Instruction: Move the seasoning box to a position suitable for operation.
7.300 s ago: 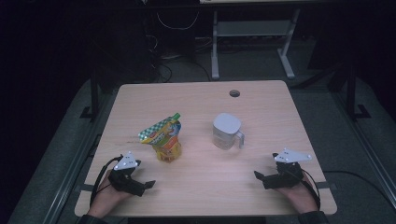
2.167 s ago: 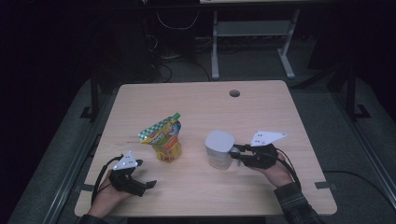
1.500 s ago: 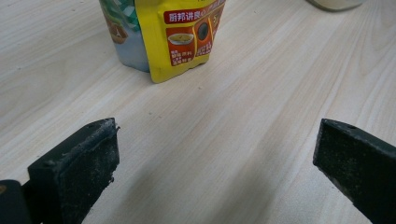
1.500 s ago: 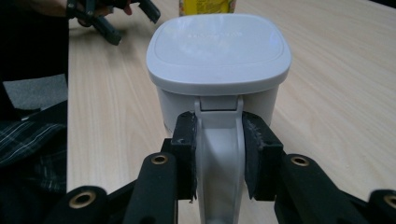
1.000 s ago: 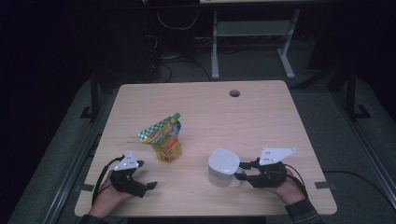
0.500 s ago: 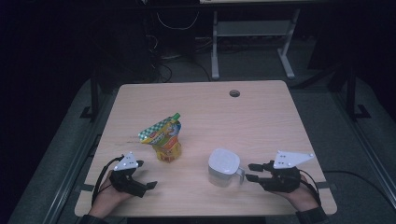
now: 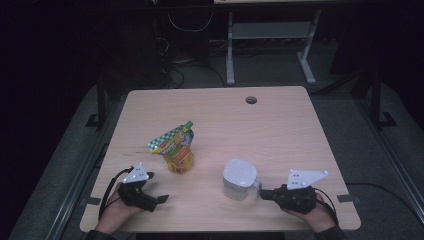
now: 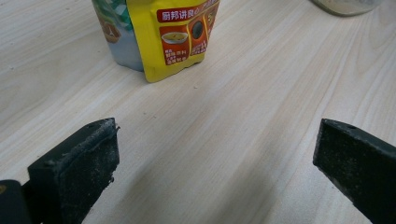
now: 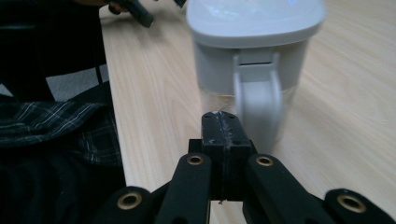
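Observation:
A yellow and green stand-up food pouch [image 7: 176, 147] stands left of the table's middle. In the left gripper view the pouch [image 8: 163, 32] is straight ahead of my jaws. My left gripper [image 7: 156, 201] rests near the front left edge, open and empty, and in its own view the left gripper [image 8: 217, 140] has its jaws spread wide. A white lidded jug [image 7: 239, 179] stands front right with its handle [image 9: 256, 102] toward my right gripper [image 7: 263, 193]. That right gripper [image 9: 223, 126] is shut on nothing, with its tip just short of the handle.
The wooden table [image 7: 280, 130] has a round cable hole [image 7: 251, 100] at the back. A person's checked sleeve [image 9: 51, 126] lies beyond the table's front edge in the right gripper view. A metal frame [image 7: 270, 35] stands on the floor behind the table.
My right gripper took the jug from mid-table, brought it to the front right, let go and drew back a little. The left gripper and the pouch have stayed put.

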